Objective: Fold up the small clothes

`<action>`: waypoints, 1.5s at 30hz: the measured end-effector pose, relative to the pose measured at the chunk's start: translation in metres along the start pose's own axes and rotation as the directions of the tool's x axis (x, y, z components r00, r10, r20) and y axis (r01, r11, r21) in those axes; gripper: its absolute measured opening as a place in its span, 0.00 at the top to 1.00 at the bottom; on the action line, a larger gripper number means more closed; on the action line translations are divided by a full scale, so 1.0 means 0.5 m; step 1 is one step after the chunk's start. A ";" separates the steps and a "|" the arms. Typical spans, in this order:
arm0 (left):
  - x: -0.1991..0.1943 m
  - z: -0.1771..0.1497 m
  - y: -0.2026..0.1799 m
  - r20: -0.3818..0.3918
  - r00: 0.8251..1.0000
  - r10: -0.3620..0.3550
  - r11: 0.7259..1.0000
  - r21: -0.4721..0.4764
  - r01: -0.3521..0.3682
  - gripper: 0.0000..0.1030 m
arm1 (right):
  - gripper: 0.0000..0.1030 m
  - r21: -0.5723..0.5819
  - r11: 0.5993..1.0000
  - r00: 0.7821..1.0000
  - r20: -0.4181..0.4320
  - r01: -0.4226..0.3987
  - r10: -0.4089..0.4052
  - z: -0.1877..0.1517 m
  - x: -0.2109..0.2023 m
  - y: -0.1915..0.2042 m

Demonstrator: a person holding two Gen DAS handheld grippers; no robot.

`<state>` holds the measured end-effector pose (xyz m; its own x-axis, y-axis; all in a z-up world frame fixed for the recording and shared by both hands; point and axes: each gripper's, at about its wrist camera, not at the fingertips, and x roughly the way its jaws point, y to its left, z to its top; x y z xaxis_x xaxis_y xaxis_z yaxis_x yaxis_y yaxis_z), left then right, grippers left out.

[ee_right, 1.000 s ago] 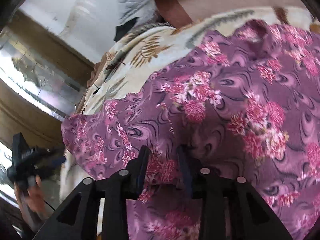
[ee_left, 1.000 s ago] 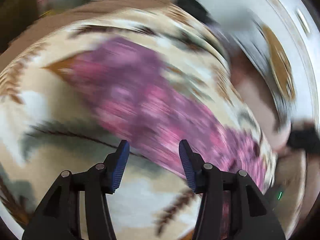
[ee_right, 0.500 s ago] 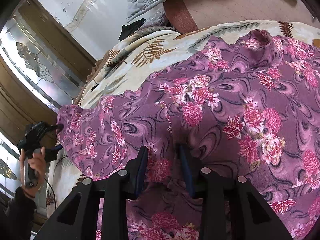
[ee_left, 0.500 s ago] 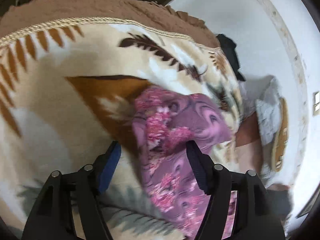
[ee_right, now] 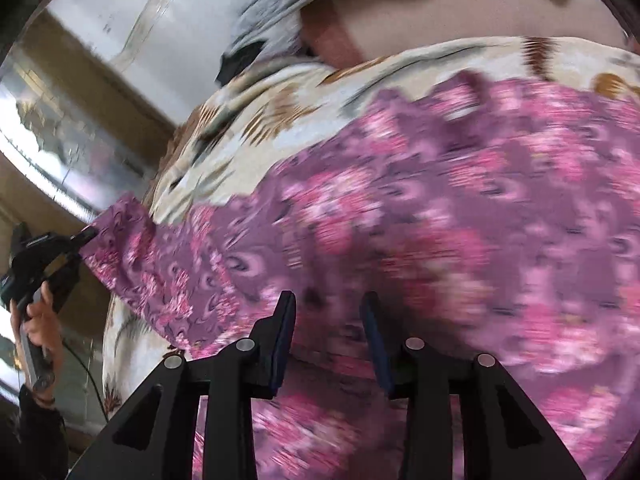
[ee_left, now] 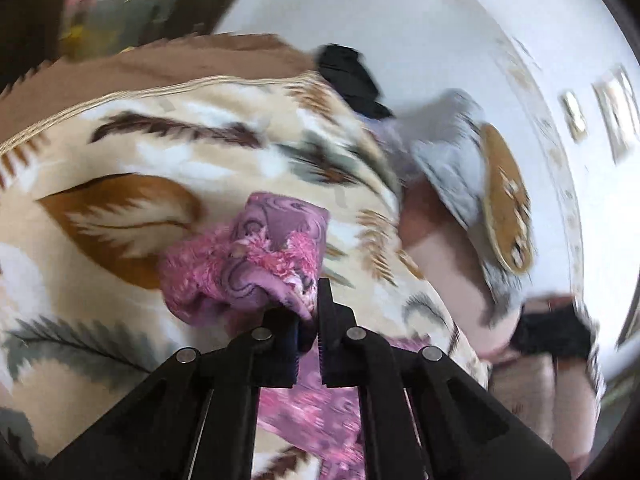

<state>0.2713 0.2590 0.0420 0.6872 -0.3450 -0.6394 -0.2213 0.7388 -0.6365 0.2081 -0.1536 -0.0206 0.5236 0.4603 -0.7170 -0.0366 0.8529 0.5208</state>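
A purple garment with pink flowers (ee_right: 460, 208) lies spread on a cream leaf-patterned blanket (ee_right: 288, 120). My left gripper (ee_left: 308, 320) is shut on a bunched corner of the garment (ee_left: 256, 256) and lifts it off the blanket (ee_left: 120, 184). In the right wrist view the left gripper (ee_right: 86, 236) shows at the far left, holding that raised corner. My right gripper (ee_right: 328, 312) has its fingers a little apart with a fold of the garment between them; the view is blurred.
A grey quilted cushion (ee_left: 460, 176) and a black item (ee_left: 352, 76) lie at the blanket's far end by the white wall. A wooden and glass cabinet (ee_right: 60, 152) stands to the left. The person's hand (ee_right: 36, 320) holds the left gripper's handle.
My left gripper has closed on the garment's corner and raised it. The right gripper's fingers have spread slightly, and both views have shifted with motion blur.
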 end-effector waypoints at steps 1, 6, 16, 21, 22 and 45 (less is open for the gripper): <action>-0.001 -0.011 -0.027 -0.006 1.000 -0.015 1.000 0.022 0.015 0.96 | 0.64 0.013 1.000 1.000 0.012 0.015 -0.015 0.000 -0.017 -0.018; 0.030 -0.071 -0.157 -0.060 0.997 -0.056 0.989 0.133 0.063 0.95 | 0.63 0.077 0.993 0.993 0.070 0.088 -0.093 -0.017 -0.114 -0.124; 0.184 -0.306 -0.338 -0.293 0.956 -0.014 0.953 0.284 0.102 0.95 | 0.59 0.243 0.966 0.990 0.081 0.091 -0.114 -0.078 -0.207 -0.277; 0.246 -0.415 -0.336 -0.372 0.923 0.095 0.935 0.352 0.046 0.89 | 0.59 0.247 0.965 0.991 0.074 0.092 -0.114 -0.088 -0.220 -0.287; 0.250 -0.422 -0.327 -0.387 0.916 0.106 0.932 0.359 0.043 0.79 | 0.59 0.240 0.966 0.991 0.074 0.095 -0.116 -0.088 -0.221 -0.284; 0.100 -0.303 -0.069 -0.206 0.961 -0.186 0.982 -0.057 0.178 0.43 | 0.28 -0.450 0.861 0.970 0.146 0.239 -0.193 -0.035 -0.009 0.177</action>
<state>0.2087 0.1285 -0.0332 0.5586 -0.5882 -0.5849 -0.1347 0.6315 -0.7636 0.1875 -0.0757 0.0208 0.6393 0.2463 -0.7284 -0.2894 0.9547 0.0689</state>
